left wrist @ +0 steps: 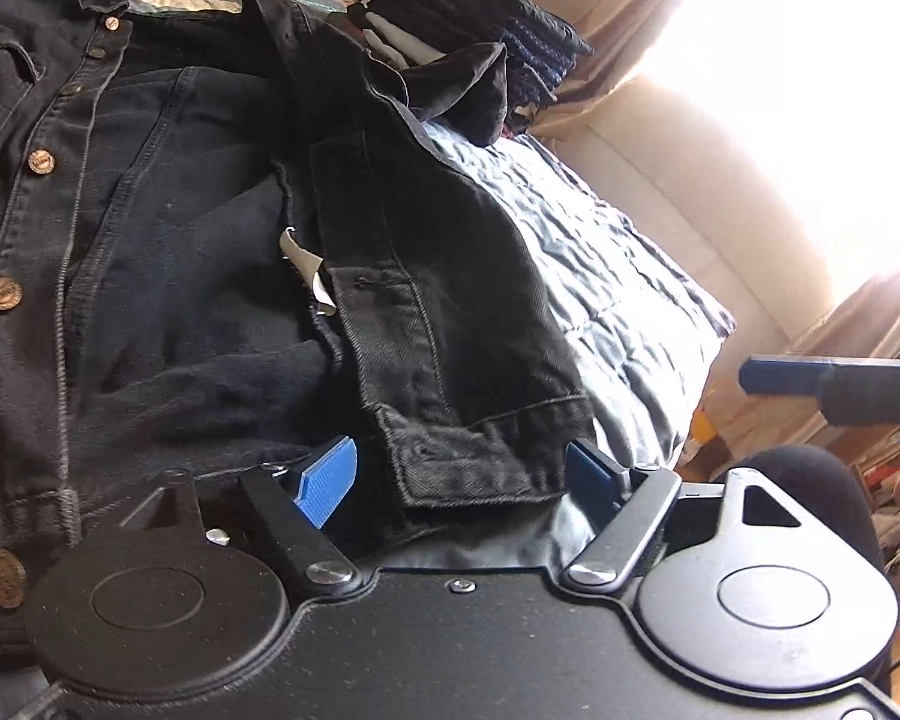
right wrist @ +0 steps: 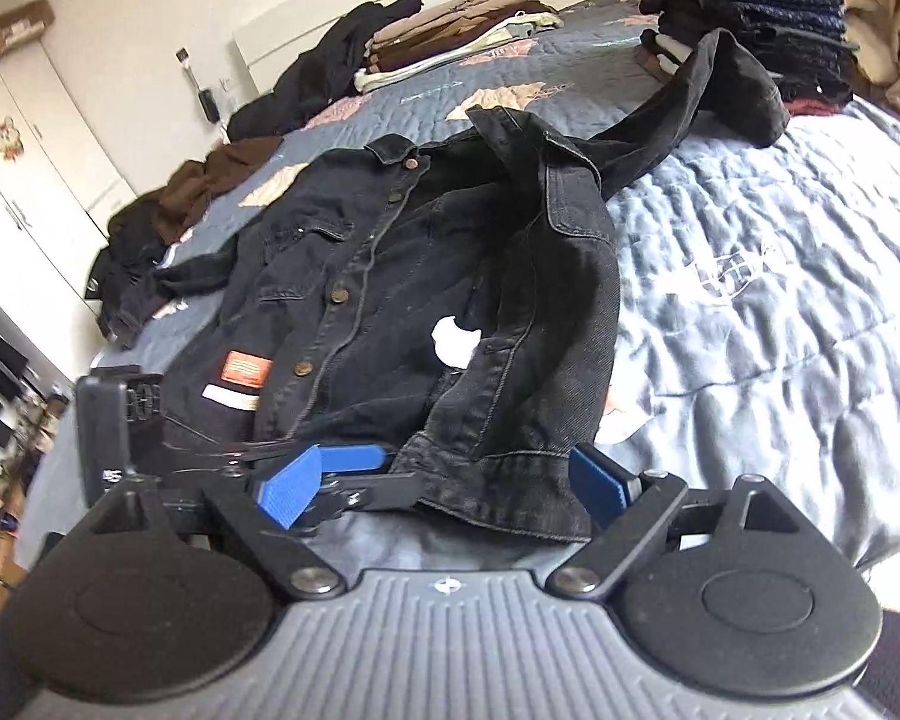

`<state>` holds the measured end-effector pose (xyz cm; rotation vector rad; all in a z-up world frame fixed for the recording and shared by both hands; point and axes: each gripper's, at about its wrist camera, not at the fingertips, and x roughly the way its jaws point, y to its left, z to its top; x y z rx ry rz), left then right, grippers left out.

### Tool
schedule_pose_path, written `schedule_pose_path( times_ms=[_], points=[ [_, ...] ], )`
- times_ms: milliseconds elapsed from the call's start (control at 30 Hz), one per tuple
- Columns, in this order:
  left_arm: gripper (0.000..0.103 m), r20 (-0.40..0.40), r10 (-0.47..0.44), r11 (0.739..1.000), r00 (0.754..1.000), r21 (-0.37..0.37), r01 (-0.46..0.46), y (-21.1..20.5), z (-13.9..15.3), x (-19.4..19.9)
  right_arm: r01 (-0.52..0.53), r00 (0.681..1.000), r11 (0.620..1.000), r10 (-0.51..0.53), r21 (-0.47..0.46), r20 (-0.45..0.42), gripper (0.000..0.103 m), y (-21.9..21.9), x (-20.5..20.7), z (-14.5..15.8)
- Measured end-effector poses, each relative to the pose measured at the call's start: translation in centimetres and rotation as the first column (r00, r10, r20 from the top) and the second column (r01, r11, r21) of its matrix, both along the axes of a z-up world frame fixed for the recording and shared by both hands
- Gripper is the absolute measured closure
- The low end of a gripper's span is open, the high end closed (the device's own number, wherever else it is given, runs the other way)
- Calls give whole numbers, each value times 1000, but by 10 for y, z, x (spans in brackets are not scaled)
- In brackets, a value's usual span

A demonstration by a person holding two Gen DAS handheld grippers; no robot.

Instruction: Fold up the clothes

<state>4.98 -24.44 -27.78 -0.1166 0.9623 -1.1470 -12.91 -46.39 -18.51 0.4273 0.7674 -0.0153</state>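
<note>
A black denim jacket [right wrist: 390, 264] lies face up on the bed, its front open and the right panel folded inward. One sleeve [right wrist: 678, 120] stretches toward the far stacks. In the left wrist view my left gripper [left wrist: 459, 480] is open, and the jacket's lower hem corner [left wrist: 474, 468] lies between its blue pads [left wrist: 327, 486]. In the right wrist view my right gripper [right wrist: 444, 486] is also open, with the same hem corner [right wrist: 504, 492] between its fingers. The left gripper [right wrist: 384, 468] reaches in from the left at that hem.
A blue-grey quilt [right wrist: 750, 300] covers the bed. Folded stacks [right wrist: 768, 12] stand at the far right and others [right wrist: 450, 36] by the headboard. Dark and brown clothes [right wrist: 180, 204] lie heaped at the left edge. A bright curtained window [left wrist: 780, 90] is to the right.
</note>
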Motion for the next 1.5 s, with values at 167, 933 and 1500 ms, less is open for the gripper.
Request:
schedule_pose_path(
  times_ms=[167, 933, 1500],
  points=[
    [34, -32, 16, 1000, 999, -10, -16, -2, -7, 5, -26, 999, 1000, 26, -1, 35, 14, 4, -11, 7],
    [78, -118, 53, 997, 992, -46, -59, -17, -25, 13, -10, 999, 999, 9, 33, 36, 14, 5, -19, 4],
    [95, 18, 221, 970, 975, -112, -217, 89, 49, 20, -55, 997, 995, 50, 84, 59, 14, 12, 3, 1]
  ],
)
